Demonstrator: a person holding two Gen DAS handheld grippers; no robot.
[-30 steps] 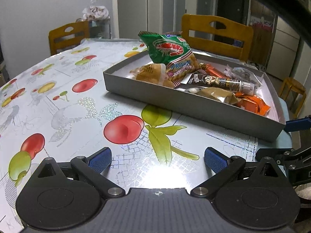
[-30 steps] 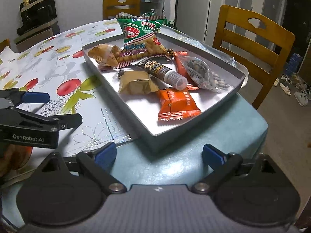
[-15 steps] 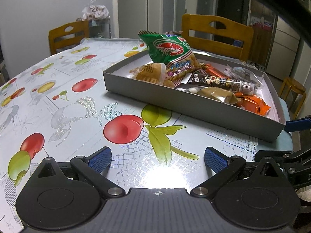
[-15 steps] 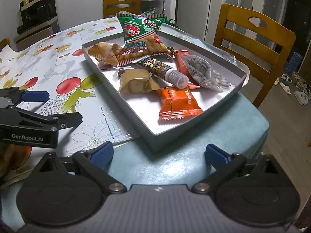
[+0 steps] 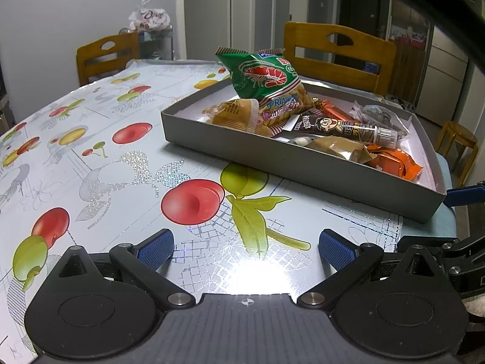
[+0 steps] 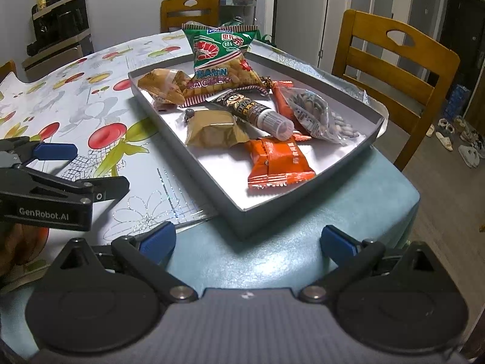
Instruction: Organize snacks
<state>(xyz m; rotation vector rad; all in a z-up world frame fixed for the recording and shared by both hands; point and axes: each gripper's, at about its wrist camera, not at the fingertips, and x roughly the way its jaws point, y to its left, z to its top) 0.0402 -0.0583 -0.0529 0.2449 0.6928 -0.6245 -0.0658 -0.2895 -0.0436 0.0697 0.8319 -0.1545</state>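
Your counter [image 5: 91,157] wears a glossy plastic cloth with glittery foil patches that throw back a hard glare, while the tray [image 6: 303,194] on it looks like matt grey cardboard with a smooth white paper lining. The prawn cracker bag [image 6: 222,57] and orange packet [image 6: 277,159] you see are shiny, crinkled plastic film, and the seed bag [image 6: 312,112] is clear film. Each claw [image 6: 247,242] has matt black plastic arms, ribbed blue pads [image 6: 159,239] and bright metal pins, and the chairs [image 6: 394,60] behind are varnished wood.

Tablecloth [image 5: 100,163] bare; tray wall [image 6: 303,188] blocks snacks.
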